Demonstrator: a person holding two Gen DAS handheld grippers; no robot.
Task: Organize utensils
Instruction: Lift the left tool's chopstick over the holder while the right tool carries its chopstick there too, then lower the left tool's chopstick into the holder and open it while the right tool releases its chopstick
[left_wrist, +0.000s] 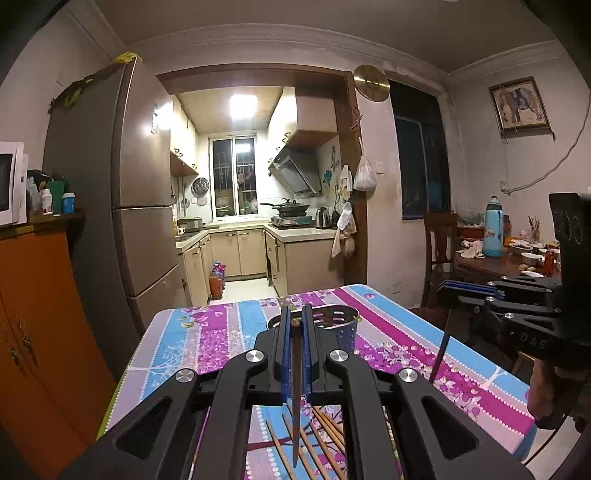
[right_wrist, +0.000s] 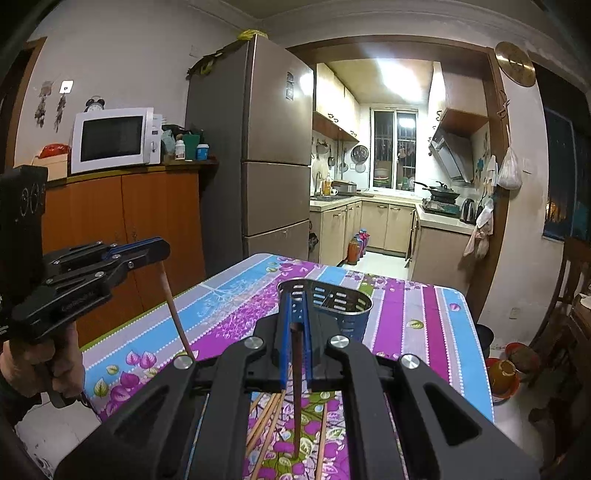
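Observation:
A dark chopstick (left_wrist: 295, 398) hangs point down over the table, my left gripper (left_wrist: 295, 314) shut on its top end. My right gripper (right_wrist: 296, 300) is shut the same way on a brown chopstick (right_wrist: 297, 391). Just beyond both grippers stands a perforated blue utensil holder (left_wrist: 341, 325) (right_wrist: 351, 314), upright on the floral tablecloth. Several loose chopsticks (left_wrist: 317, 435) (right_wrist: 264, 421) lie on the cloth under the grippers. The right gripper (left_wrist: 471, 293) with its chopstick (left_wrist: 439, 354) shows at the right of the left wrist view. The left gripper (right_wrist: 153, 248) with its chopstick (right_wrist: 175, 314) shows at the left of the right wrist view.
The table (left_wrist: 221, 332) (right_wrist: 424, 325) has its far edge toward a kitchen doorway. A tall fridge (right_wrist: 277, 147) and an orange cabinet (right_wrist: 147, 221) with a microwave (right_wrist: 114, 140) stand to the left. A crowded dining table (left_wrist: 498, 262) and a wooden chair (left_wrist: 439, 243) are to the right.

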